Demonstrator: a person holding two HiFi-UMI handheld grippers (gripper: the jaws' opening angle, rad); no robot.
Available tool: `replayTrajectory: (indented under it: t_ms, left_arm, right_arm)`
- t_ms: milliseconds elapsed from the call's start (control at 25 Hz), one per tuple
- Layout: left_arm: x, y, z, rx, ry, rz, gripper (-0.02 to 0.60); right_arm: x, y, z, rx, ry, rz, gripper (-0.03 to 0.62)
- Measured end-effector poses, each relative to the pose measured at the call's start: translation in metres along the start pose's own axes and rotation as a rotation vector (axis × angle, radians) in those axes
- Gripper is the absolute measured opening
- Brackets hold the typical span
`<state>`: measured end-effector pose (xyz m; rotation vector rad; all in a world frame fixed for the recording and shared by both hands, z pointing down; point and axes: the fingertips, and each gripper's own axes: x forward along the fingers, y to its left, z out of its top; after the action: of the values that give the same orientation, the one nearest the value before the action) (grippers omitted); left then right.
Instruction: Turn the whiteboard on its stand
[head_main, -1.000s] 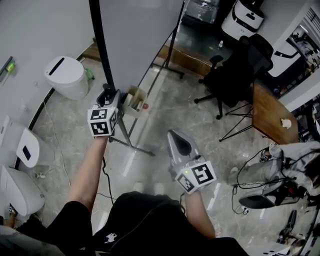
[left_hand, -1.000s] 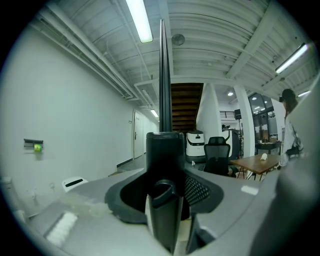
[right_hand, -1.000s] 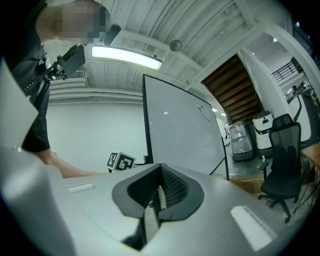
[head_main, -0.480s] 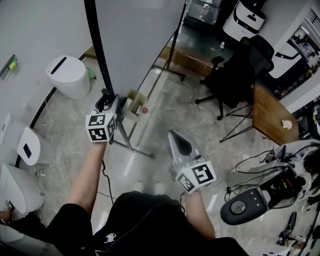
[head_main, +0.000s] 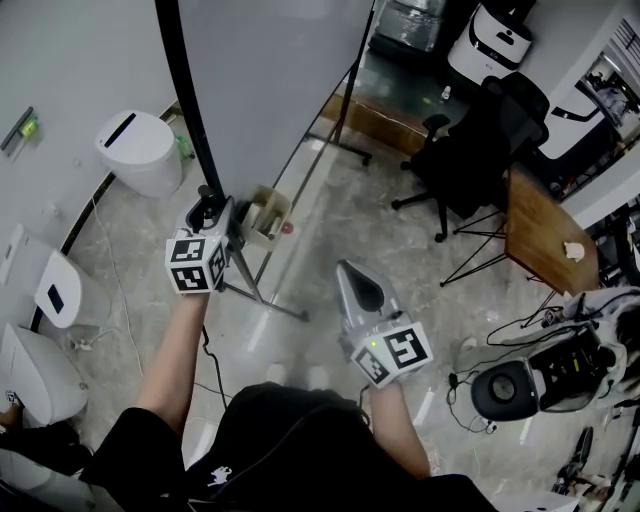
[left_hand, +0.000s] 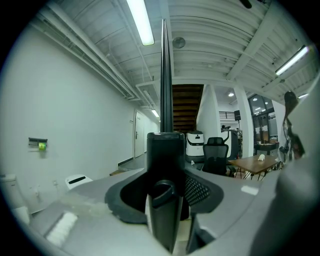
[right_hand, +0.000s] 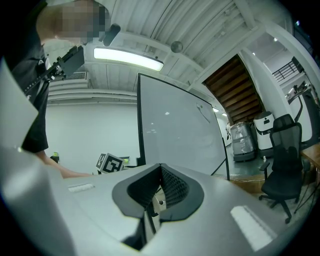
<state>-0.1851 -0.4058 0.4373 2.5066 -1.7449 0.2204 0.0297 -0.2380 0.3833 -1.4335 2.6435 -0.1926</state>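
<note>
**Left gripper** (head_main: 208, 203): my jaws are clamped on the black frame edge (left_hand: 165, 105) of the whiteboard (head_main: 280, 90), low on its near side, just above the stand (head_main: 250, 285).

**Right gripper** (head_main: 362, 288): jaws together and empty, held well apart from the board.

Hazards, as I judge them:

1. **Slip.** The frame edge is narrow and looks smooth. A fast turn may pull it out of my pads.
2. **Single-point load.** Only one gripper drives the turn, so the stand may skid or tip on the glossy floor (head_main: 330, 230).
3. **Snag.** The small holder (head_main: 262, 212) sits just beside my grip and may catch the jaws as the board rotates.
</note>
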Motion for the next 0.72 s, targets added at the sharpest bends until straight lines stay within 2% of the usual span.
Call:
replayTrajectory:
  t_ms: [400,720]
  left_arm:
    - [-0.027,0.003,-0.011,0.01,0.001,0.001,0.193]
    - [-0.015,-0.003,0.0,0.029,-0.008,0.008,0.196]
  right_arm:
    - [-0.006,0.002,-0.005,-0.004,-0.014,0.009,0.008]
    - [-0.002,-0.012,0.007,0.001,-0.005,0.025,0.008]
